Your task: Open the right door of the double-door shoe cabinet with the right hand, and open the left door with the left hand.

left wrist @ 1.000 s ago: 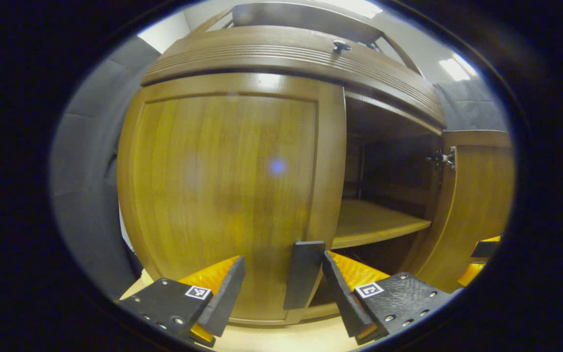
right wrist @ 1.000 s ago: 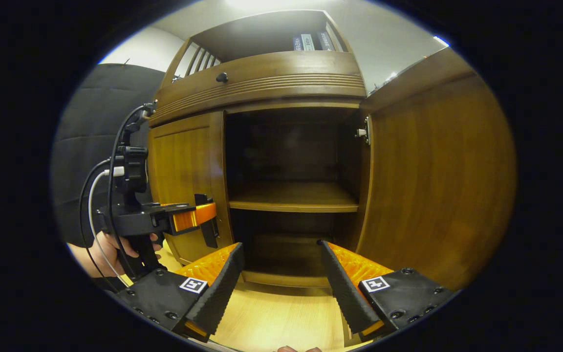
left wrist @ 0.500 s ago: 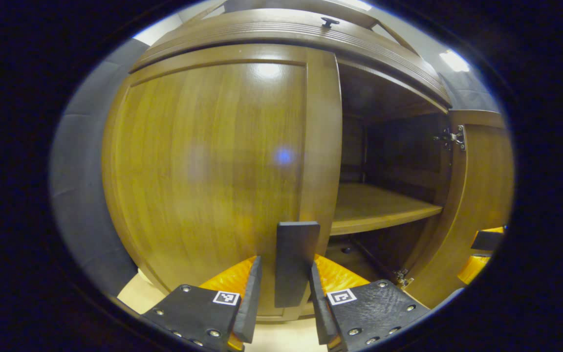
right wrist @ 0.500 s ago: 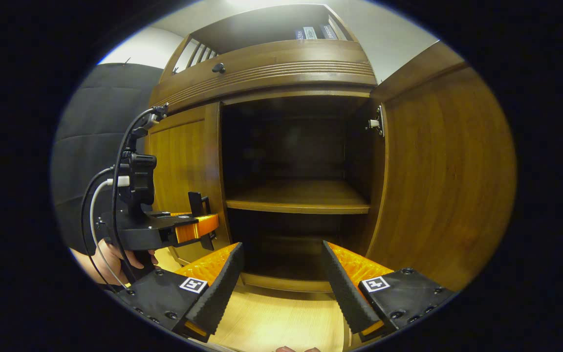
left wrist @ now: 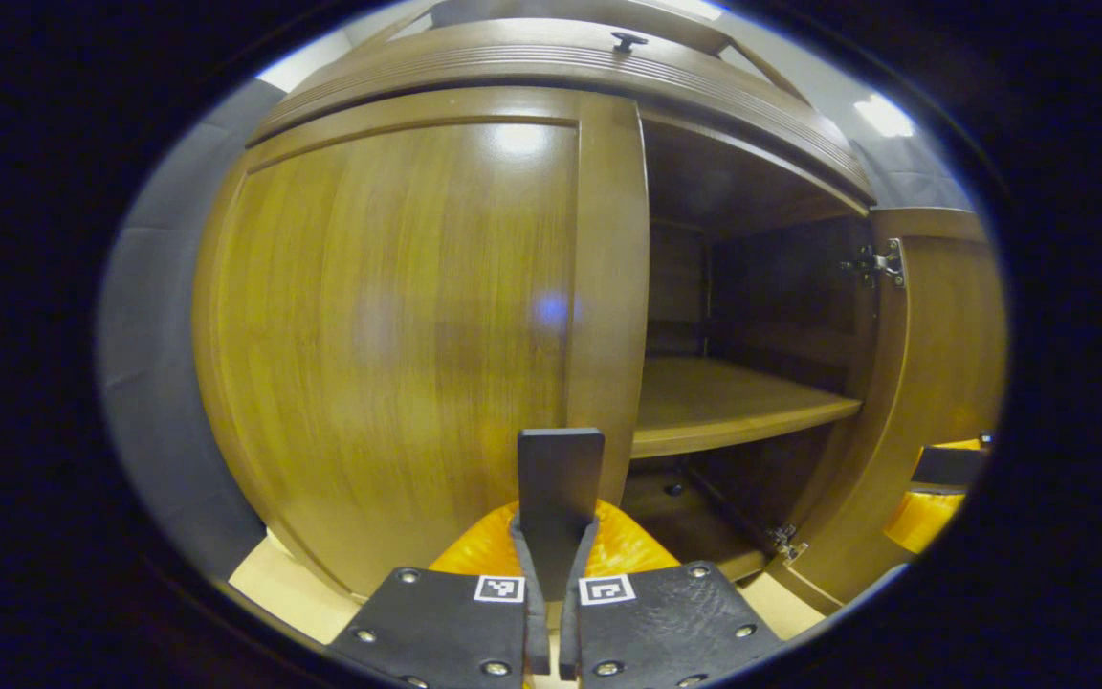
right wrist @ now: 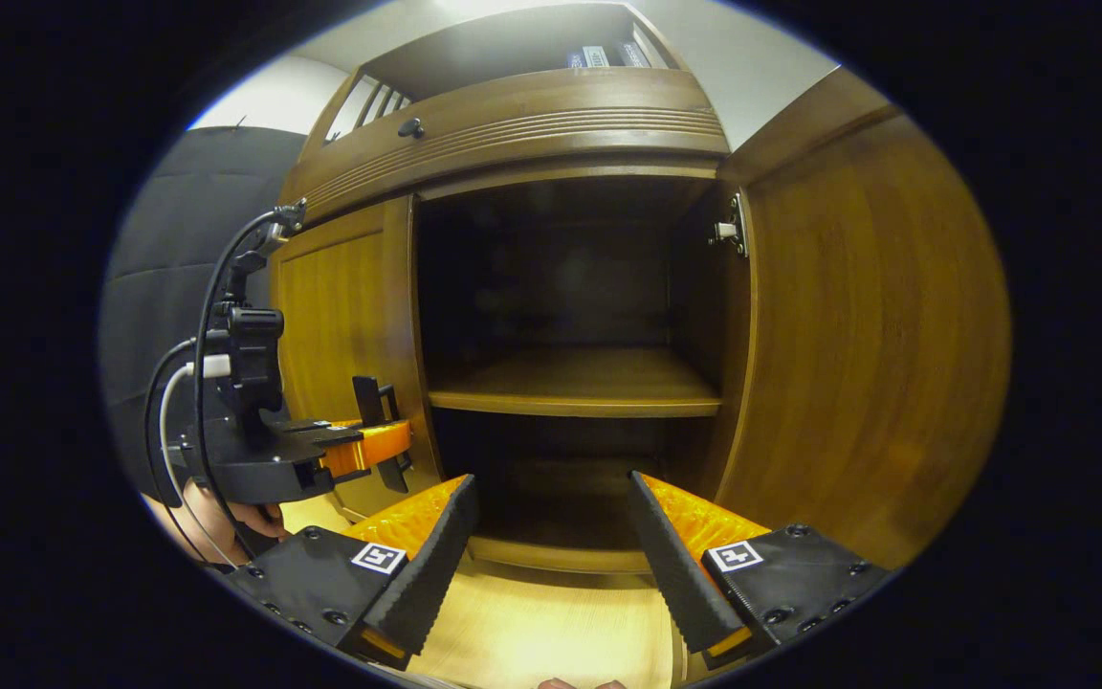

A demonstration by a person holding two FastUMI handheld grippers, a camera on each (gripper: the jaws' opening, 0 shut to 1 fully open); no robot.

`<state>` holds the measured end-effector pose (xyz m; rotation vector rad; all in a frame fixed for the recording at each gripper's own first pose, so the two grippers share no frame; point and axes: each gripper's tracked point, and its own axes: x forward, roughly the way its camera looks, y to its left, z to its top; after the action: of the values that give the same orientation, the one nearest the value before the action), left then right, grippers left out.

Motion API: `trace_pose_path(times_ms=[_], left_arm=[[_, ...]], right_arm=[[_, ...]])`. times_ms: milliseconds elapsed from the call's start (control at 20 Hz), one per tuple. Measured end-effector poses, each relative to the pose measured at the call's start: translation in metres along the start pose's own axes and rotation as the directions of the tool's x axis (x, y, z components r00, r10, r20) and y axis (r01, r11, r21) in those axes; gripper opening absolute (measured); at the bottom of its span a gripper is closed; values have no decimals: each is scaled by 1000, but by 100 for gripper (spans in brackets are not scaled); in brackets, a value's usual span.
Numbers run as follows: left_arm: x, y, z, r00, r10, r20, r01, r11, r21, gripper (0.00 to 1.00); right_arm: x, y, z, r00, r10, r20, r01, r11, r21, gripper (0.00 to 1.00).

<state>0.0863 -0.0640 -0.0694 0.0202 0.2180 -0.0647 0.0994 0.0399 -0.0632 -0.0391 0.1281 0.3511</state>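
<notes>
In the left gripper view, the left hand-held gripper (left wrist: pixel 545 574) sits at the bottom, its two fingers clenched on the dark upright handle (left wrist: pixel 559 483) of the left door (left wrist: pixel 388 316). The handle's long axis runs vertically, rising straight ahead out of the fingers, and it is mounted on the door's free edge, next to the open compartment. The door itself appears closed or barely cracked; its hinge side lies away to the left, so my judgement is that the coming pull must draw the handle back toward the person and swing it leftward. The left hand is plainly the nearer one for this.

In the right gripper view, the right hand-held gripper (right wrist: pixel 551 560) hangs released with its fingers spread wide over the pale floor (right wrist: pixel 532 632), gripping nothing. Beyond it the right door (right wrist: pixel 867 335) stands swung fully out, exposing the shelf (right wrist: pixel 575 383) and the dark interior. At the left of that view the left hand-held gripper meets the handle on the left door.

Against a second ago, the left fingers, then spread on either side of the handle, have come together on it; the right door's position is unchanged.
</notes>
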Motion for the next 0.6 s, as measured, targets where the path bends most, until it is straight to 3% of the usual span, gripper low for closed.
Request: trace_pose_path(times_ms=[100,150,600], left_arm=[[0,3,0,1000,2,-5,-2,1000,3,6],[-1,2,0,1000,5,-5,-5,1000,1,5],[-14,0,1,999,-42,-20,42,999,0,6]], right_arm=[[-1,1,0,1000,-1,0,1,1000,3,94],[-3,2,0,1000,0,0,0,1000,4,99],[-20,5,-5,999,-38,-3,38,999,16,94]])
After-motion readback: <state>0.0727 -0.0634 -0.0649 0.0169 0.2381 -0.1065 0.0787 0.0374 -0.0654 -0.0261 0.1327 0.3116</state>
